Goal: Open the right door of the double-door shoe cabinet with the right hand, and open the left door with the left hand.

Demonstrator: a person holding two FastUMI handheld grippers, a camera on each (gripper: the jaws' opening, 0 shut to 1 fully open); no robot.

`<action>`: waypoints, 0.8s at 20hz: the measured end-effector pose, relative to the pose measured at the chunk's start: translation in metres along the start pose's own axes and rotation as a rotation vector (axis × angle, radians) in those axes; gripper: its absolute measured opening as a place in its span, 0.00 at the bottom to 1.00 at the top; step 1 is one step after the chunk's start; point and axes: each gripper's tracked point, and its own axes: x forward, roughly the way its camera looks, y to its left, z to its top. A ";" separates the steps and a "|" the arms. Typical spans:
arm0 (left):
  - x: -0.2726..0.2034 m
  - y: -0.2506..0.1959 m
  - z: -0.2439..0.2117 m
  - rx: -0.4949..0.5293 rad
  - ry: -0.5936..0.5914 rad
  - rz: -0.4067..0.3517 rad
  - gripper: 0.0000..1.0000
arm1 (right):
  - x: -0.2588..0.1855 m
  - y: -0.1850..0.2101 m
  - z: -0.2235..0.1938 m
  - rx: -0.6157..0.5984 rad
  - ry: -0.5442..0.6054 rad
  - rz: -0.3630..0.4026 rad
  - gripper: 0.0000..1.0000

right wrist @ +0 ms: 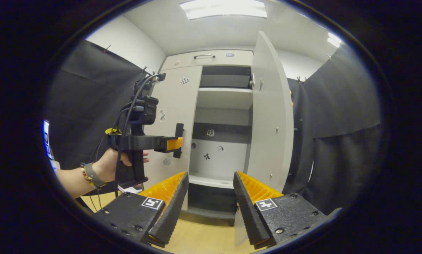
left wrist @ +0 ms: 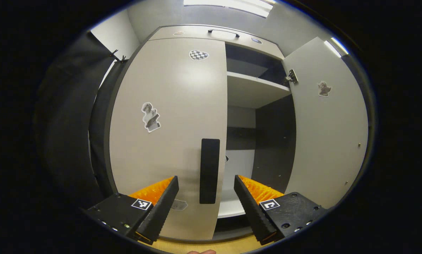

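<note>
Both grippers gape, left facing the flat rectangular handle.

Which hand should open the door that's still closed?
The left. The left gripper sits open right in front of the left door, lined up with its black handle. The right door already stands open.

No readable text, label or number anywhere — stickers show pictures only.
</note>
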 end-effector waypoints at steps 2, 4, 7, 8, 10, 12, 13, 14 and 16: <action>0.013 -0.001 -0.005 0.024 0.011 0.016 0.95 | 0.001 -0.007 -0.008 0.031 0.018 -0.010 0.81; 0.025 -0.007 -0.007 0.041 0.010 0.017 0.95 | 0.003 -0.016 -0.010 0.053 0.022 -0.025 0.85; 0.039 -0.014 -0.007 0.056 0.013 0.028 0.95 | 0.008 -0.028 -0.014 0.082 0.032 -0.040 0.81; 0.044 -0.013 -0.007 0.062 0.017 0.038 0.95 | 0.010 -0.031 -0.015 0.089 0.037 -0.044 0.81; 0.052 -0.006 -0.005 0.065 0.022 0.077 0.95 | 0.012 -0.037 -0.016 0.100 0.038 -0.050 0.81; 0.053 -0.005 -0.004 0.054 0.017 0.098 0.95 | 0.012 -0.043 -0.016 0.098 0.036 -0.056 0.84; 0.054 -0.005 -0.006 0.056 0.019 0.110 0.93 | 0.013 -0.045 -0.016 0.097 0.032 -0.058 0.84; 0.054 -0.005 -0.006 0.076 0.013 0.114 0.94 | 0.015 -0.046 -0.016 0.095 0.030 -0.057 0.84; 0.051 0.000 -0.010 0.117 0.024 0.128 0.93 | 0.018 -0.045 -0.016 0.091 0.030 -0.049 0.81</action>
